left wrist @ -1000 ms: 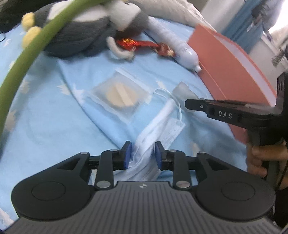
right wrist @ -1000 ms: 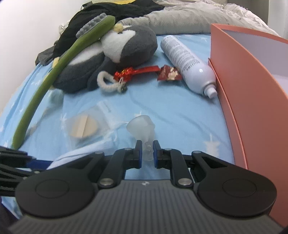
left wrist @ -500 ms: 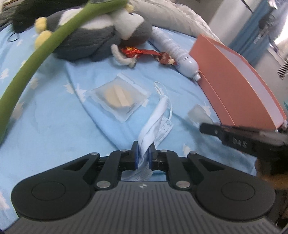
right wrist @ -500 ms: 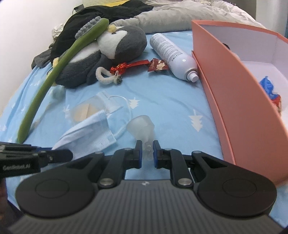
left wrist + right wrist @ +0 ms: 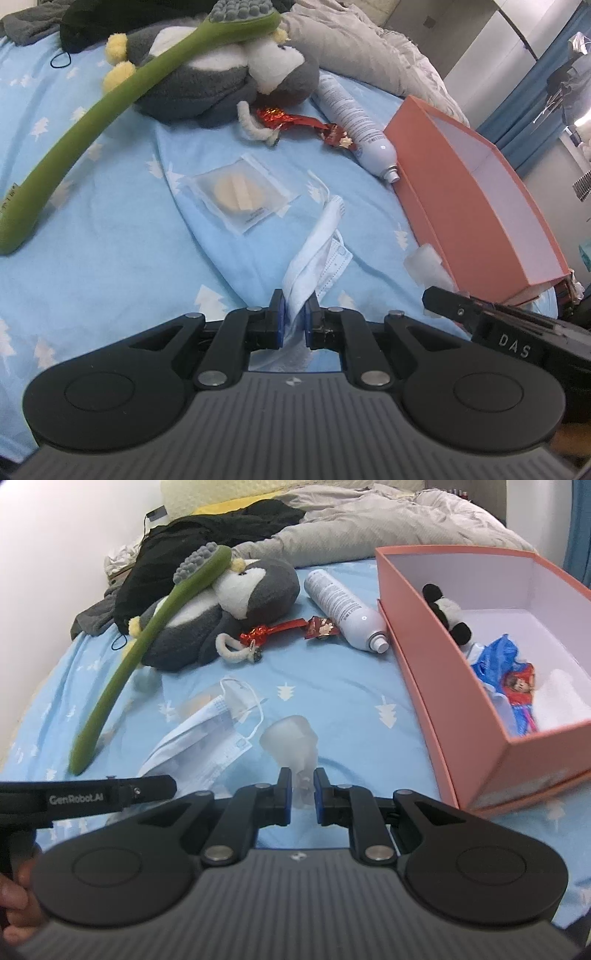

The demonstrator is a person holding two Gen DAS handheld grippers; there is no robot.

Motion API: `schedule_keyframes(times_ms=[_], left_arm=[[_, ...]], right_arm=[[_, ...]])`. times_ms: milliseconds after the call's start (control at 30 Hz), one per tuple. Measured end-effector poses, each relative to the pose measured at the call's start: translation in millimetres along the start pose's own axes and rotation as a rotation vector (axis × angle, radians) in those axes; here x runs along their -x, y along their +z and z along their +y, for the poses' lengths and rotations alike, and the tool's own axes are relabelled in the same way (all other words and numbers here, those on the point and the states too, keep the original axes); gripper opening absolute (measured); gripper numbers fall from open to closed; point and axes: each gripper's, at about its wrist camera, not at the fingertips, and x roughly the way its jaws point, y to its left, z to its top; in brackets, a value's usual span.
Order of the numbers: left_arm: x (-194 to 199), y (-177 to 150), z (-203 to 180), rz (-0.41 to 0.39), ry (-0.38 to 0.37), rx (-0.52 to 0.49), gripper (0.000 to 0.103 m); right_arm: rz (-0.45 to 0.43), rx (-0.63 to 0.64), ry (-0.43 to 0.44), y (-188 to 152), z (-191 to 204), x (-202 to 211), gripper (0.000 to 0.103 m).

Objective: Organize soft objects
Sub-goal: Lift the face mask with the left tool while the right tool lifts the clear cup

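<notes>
Left tongs (image 5: 294, 309) pinch one face mask (image 5: 317, 253), right tongs (image 5: 303, 787) one translucent piece (image 5: 290, 740)

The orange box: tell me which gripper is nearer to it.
Right. The right gripper, shut on a translucent soft piece, is beside the orange box's near wall; the left gripper, holding the face mask, sits farther out.
</notes>
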Motion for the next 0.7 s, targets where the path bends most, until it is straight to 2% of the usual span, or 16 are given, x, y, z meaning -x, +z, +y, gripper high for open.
schedule_keyframes(times_ms=[267, 367, 700], left_arm=[[17.3, 1.4, -12.3, -0.009, -0.006, -0.013, 0.012], [27.2, 8.5, -22.8, -0.015, -0.03, -0.023, 0.012], [62.4, 45.5, -68.1, -0.111, -0.098, -0.069, 0.012]], right_arm=[[-0.041, -0.017, -0.004, -11.0, 1.8, 28.1, 0.016], [-0.067, -0.011, 0.001, -6.6, 1.8, 39.7, 0.016], [-0.21, -0.027, -0.02, 28.7, -14.5, 81.9, 0.016]])
